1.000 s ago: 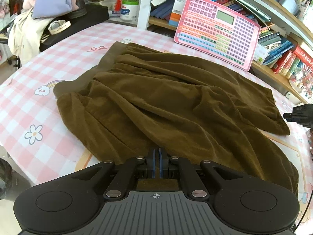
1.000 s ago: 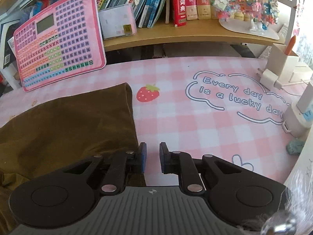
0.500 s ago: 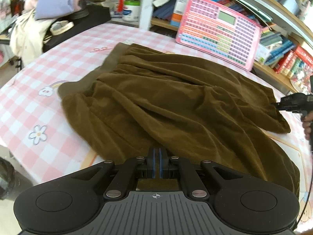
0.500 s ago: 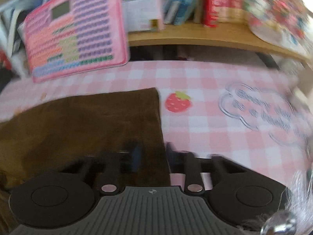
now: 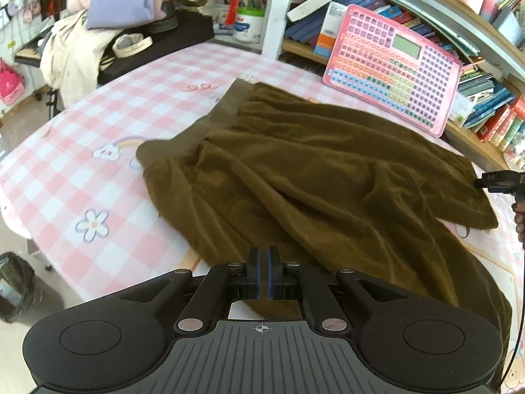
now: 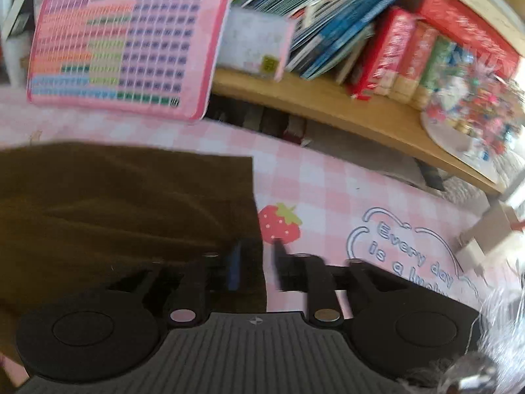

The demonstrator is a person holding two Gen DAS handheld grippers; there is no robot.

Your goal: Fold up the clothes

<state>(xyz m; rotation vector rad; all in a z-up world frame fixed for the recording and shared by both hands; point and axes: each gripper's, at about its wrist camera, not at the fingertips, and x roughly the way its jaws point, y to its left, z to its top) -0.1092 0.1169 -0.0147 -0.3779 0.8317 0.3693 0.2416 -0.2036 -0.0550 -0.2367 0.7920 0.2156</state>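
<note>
A brown velvet skirt (image 5: 311, 177) lies crumpled on the pink checked tablecloth (image 5: 98, 151), its waistband at the far left. My left gripper (image 5: 262, 271) is shut at the skirt's near hem, with brown cloth right under the fingers; whether it pinches the cloth I cannot tell. My right gripper (image 6: 256, 264) is open, its fingers astride the skirt's right edge (image 6: 252, 197), in a blurred view. It also shows at the far right of the left wrist view (image 5: 495, 180), beside the skirt's far corner.
A pink toy keyboard board (image 5: 393, 62) leans on the bookshelf (image 6: 328, 98) behind the skirt. A black case with headphones and piled clothes (image 5: 82, 49) sits at the table's far left. The table's front edge (image 5: 65, 262) drops off at left.
My right gripper has moved left and forward over the skirt's right edge and tilted. My left gripper has stayed shut at the near hem, the view shifting slightly.
</note>
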